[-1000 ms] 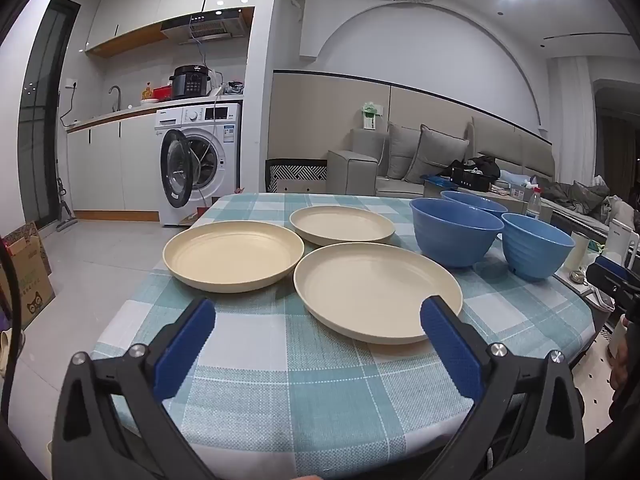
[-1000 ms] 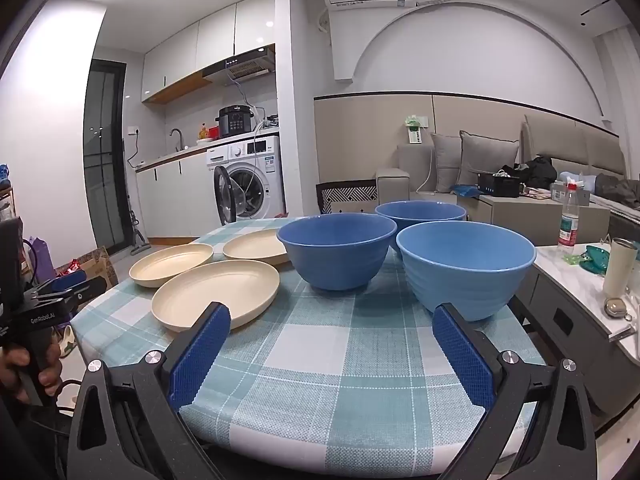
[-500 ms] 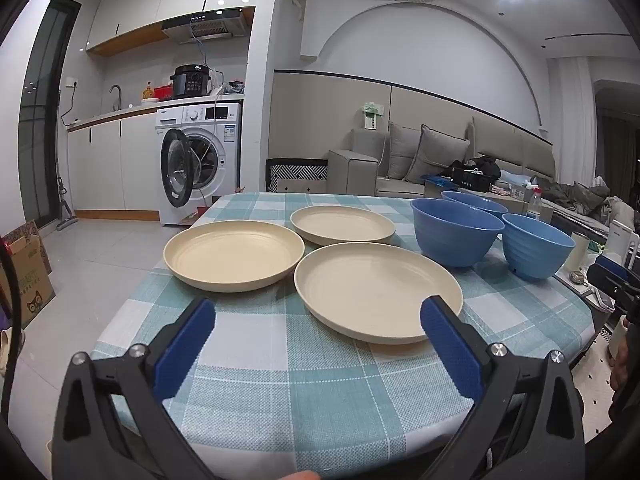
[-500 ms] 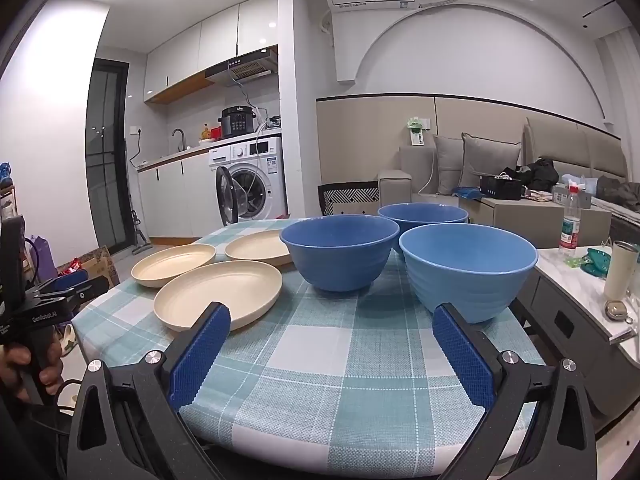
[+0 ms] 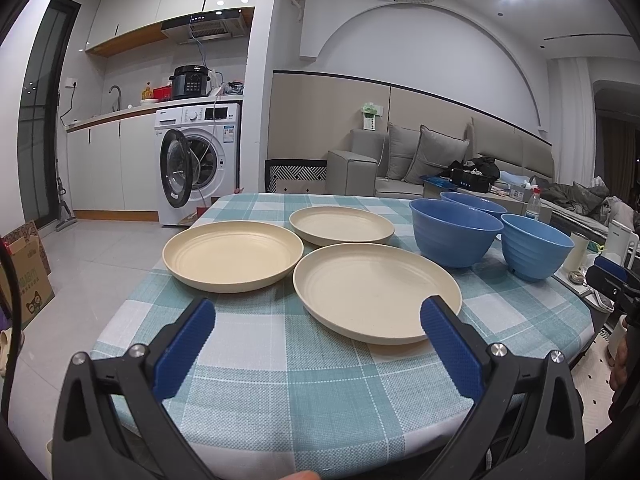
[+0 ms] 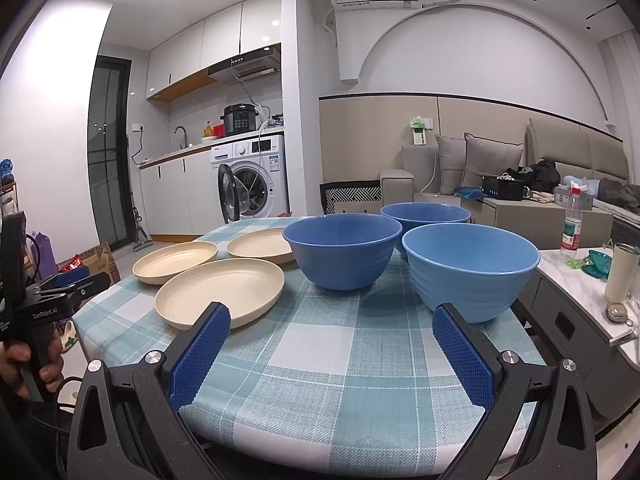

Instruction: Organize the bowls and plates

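A: Plates first? Left hand-held gripper point(image 5: 316, 330) hovers level, spread and empty, nearest cream plate point(image 5: 376, 294) at 12 o'clock on the counter point(image 5: 280, 400). I'd slide one finger under its rim.

B: Right hand-held gripper point(image 6: 328, 338), also spread, empty: light-blue bowl point(image 6: 470, 270) at 1 o'clock, darker bowl point(image 6: 342, 256) at 12.

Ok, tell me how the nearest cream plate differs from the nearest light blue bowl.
The nearest cream plate is shallow and wide, while the nearest light blue bowl is deep with tall, ribbed walls. The plate is cream; the bowl is blue. The plate lies on the left part of the table, the bowl on the right. Both sit upright, empty and ungripped on the checked cloth.
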Demonstrator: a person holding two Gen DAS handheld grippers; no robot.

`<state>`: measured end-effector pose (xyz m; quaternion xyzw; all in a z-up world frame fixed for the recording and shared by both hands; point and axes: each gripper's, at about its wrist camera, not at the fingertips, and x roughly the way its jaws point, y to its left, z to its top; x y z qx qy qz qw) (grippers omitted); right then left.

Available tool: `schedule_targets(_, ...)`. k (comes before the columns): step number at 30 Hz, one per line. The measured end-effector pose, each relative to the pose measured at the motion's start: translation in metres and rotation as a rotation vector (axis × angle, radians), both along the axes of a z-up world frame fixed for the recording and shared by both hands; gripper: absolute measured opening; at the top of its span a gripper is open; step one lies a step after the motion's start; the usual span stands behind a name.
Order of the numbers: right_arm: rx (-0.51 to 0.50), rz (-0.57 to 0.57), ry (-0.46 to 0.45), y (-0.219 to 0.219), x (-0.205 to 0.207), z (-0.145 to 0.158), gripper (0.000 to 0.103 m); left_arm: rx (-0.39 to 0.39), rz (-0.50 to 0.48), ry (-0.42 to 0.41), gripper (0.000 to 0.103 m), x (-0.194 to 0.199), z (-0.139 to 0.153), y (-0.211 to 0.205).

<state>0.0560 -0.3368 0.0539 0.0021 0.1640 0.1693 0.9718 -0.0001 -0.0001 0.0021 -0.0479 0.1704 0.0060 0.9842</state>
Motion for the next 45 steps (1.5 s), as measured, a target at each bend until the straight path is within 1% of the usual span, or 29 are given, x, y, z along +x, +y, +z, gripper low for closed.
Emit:
schedule_targets(37, -0.007, 0.004, -0.007, -0.0001, -0.0002, -0.0015, 0.103, -0.006, -0.002, -0.004, 0.103, -0.0031, 0.0003, 0.0003)
schedule_targets(45, -0.008, 0.004, -0.005, 0.0009, -0.0004, -0.0004, 0.103, 0.000, -0.018, -0.006, 0.103, -0.0023, 0.0013, 0.0005)
